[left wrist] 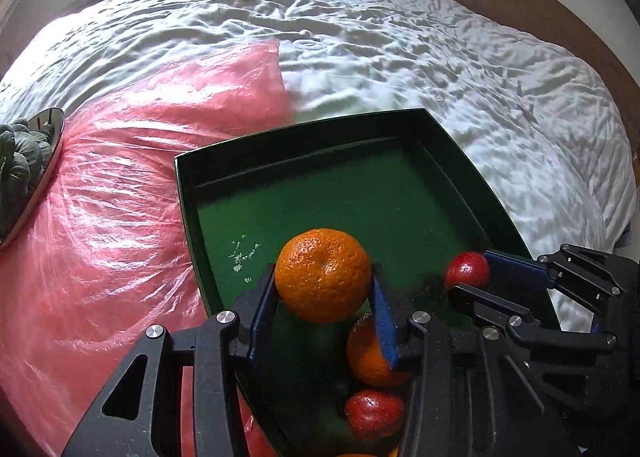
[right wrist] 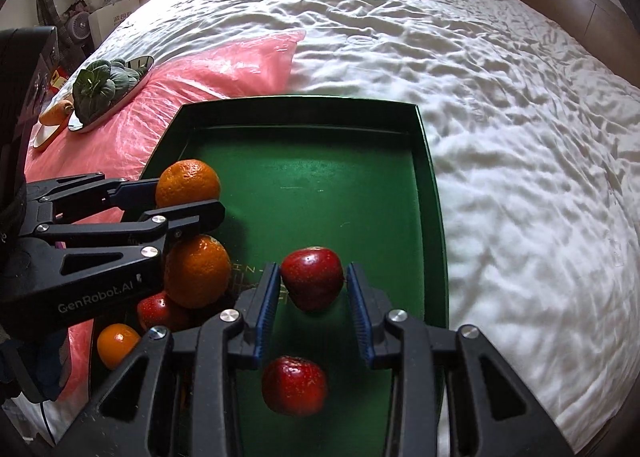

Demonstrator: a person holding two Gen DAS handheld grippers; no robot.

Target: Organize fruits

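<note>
Both cams ride right behind their tongs, looking steeply down and forward along the fingers at close range. The left wrist view sits over the near left corner of the shallow dark green rectangular tray (left wrist: 312, 181), the right wrist view over its near right part. Both share the tray (right wrist: 304, 193), the wrinkled white bed sheet (left wrist: 400, 49) and the pink plastic sheet (right wrist: 224, 69); each also catches the other's tongs.

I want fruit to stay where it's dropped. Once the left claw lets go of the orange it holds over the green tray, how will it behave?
The orange is round, so it will probably roll on the green tray, whose floor looks flat and smooth. The raised rim should stop it. Its dimpled peel looks firm, so bruising seems unlikely. It may bump the orange below.
</note>
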